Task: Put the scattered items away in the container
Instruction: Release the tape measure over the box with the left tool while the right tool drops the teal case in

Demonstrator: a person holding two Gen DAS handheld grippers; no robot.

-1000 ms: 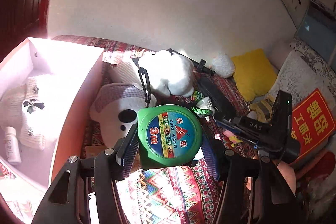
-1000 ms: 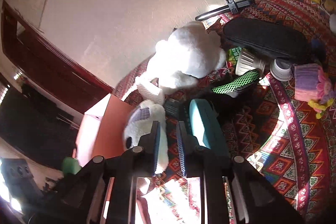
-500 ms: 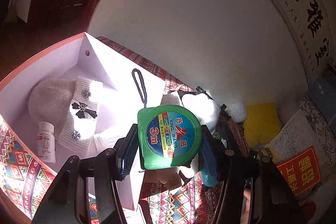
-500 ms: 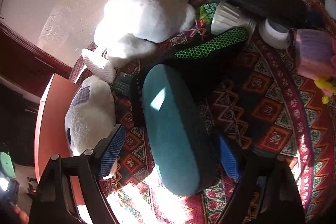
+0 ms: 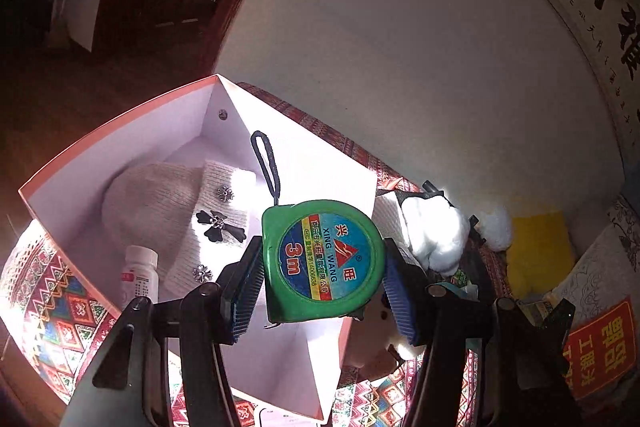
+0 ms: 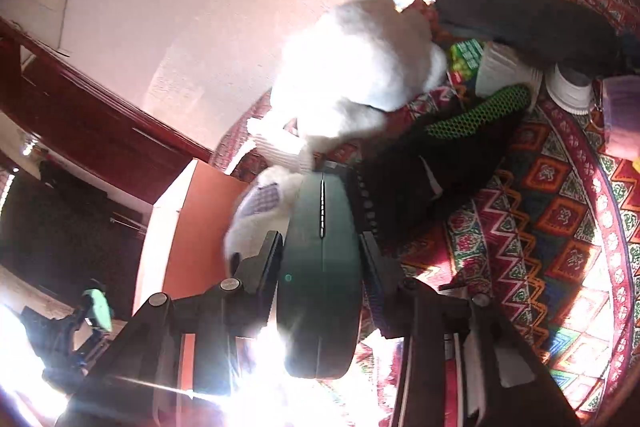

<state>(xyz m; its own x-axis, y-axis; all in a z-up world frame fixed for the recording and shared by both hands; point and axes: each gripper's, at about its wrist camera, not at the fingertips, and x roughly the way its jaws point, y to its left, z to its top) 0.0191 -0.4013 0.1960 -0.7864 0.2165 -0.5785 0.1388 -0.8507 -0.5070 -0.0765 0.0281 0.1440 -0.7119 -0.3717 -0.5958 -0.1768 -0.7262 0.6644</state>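
Round green plastic tape measure [image 5: 323,261], blue label marked "3m", black wrist loop standing up from its top: clamped at both sides between the blue ribbed pads of the left gripper [image 5: 323,277], held above the open box.

Open cardboard box [image 5: 120,135], white inside, orange outside, on a patterned red woven cloth [image 5: 52,299]: holds a cream knitted hat [image 5: 168,203] with a black cross ornament and a small white plastic bottle [image 5: 140,277] beside it.

Dark teal oblong hard case [image 6: 320,267], seam uppermost: stands between the fingers of the right gripper [image 6: 322,251], jaws closing, both pads against its sides.

Beyond the case: white plush toy [image 6: 360,67], black and green mesh item [image 6: 476,115], long black pouch [image 6: 528,23], white cup-shaped pieces [image 6: 568,87]. All lie scattered on the cloth, outside the box.
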